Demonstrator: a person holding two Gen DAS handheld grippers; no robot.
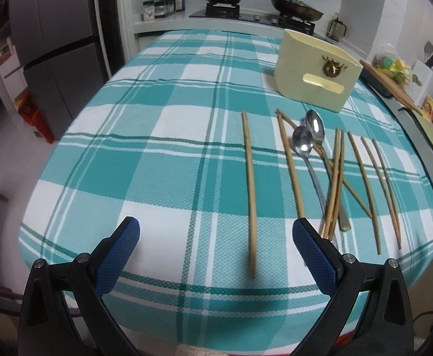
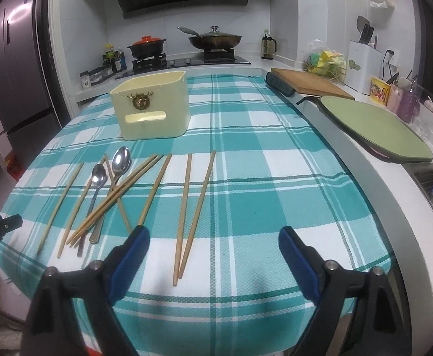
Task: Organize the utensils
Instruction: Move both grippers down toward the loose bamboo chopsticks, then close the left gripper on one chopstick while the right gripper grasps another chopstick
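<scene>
Both my claws hang spread and empty at the table's near edge, ready to pick. My left claw (image 1: 216,252) faces a lone chopstick (image 1: 250,190); my right claw (image 2: 213,255) faces a pair (image 2: 191,213). At ten o'clock, two spoons (image 2: 109,172) lie tangled under crossed chopsticks, blocking a clean grab. The cream holder (image 2: 154,109) waits at eleven.

On my table (image 2: 246,136) the utensil box (image 2: 152,109) stands at the far side; before it lie two spoons (image 2: 109,175) amid crossed chopsticks (image 2: 118,195); one chopstick (image 1: 250,190) lies apart to their left; a pair (image 2: 192,207) lies to their right.
</scene>
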